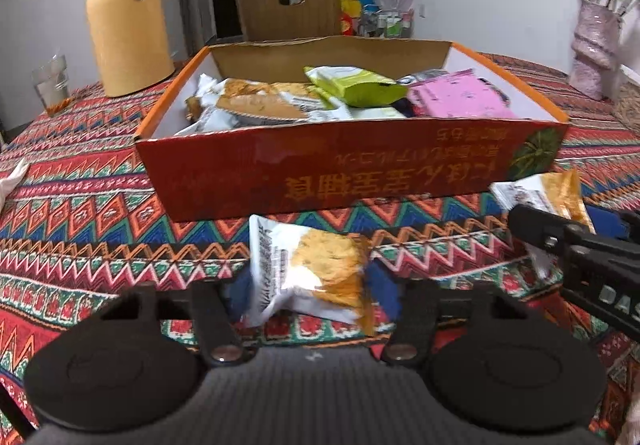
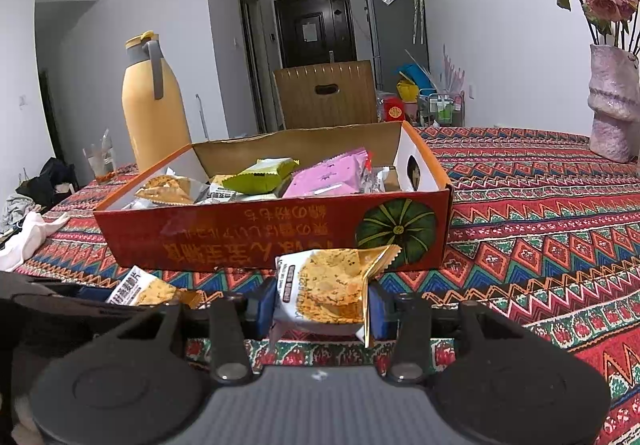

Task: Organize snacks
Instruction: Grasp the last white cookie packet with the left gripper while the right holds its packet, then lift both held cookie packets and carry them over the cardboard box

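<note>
Though clamped between the blue pads [image 1: 386, 299] of the left gripper [image 1: 310, 297], sits tilted and puffy: cracker packet [image 1: 312, 273], just off the tablecloth [image 1: 100, 205], in front of the near wall of the snack box [image 1: 348, 165]. Likely to squirt out or twist loose, given slick foil and an air-filled pouch gripped low. Too hard a squeeze: crushed crackers or a burst seam.

Same for the second cracker packet [image 2: 328, 285], pinched in the right gripper [image 2: 322, 305], likewise short of the box, just before its pumpkin-printed front.

Must clear that near wall on the way in. Too low a lift would catch a packet corner on the rim, shove the light cardboard across the cloth, or knock the packet free. Close together too, both grippers: some risk of bumping when heading for the same opening.

Inside, already heaped with a green packet [image 1: 356, 85] and a pink packet [image 1: 460, 101]. If dropped on the pile's edge, could slide back out over the low wall.

Farther out, yellow flask [image 1: 128, 17] and drinking glass [image 1: 52, 85] behind the box's left corner, vase [image 2: 614, 105] off to the right: at risk only from a hard shove on the box or a wide swing.
</note>
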Motion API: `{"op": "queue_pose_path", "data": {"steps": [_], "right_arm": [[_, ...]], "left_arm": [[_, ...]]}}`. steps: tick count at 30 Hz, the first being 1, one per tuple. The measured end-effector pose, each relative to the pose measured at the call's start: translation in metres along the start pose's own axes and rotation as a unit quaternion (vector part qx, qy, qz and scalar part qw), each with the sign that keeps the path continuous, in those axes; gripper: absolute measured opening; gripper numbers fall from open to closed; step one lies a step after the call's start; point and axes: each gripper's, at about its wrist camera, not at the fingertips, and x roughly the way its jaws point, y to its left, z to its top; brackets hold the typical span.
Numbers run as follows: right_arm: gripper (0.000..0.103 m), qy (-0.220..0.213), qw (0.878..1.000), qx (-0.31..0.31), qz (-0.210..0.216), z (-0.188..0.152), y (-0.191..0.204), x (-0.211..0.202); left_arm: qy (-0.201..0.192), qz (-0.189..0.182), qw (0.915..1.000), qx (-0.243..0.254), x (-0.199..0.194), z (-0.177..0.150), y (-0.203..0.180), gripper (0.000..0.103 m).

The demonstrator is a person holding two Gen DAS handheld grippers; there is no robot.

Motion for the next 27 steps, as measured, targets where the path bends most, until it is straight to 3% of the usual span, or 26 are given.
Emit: {"op": "queue_pose_path", "data": {"steps": [14, 27], "right_arm": [[0.045, -0.006, 1.0, -0.009, -0.002, -0.002, 0.001, 0.001], [0.045, -0.048, 0.998, -0.031, 0.005, 0.032, 0.016, -0.021]], "left_arm": [[-0.033, -0.014, 0.9993, -0.012, -0.023, 0.0, 0.007, 0.051], [-0.108, -0.021, 0.9938, -0.015, -0.061, 0.043, 0.014, 0.051]]}}
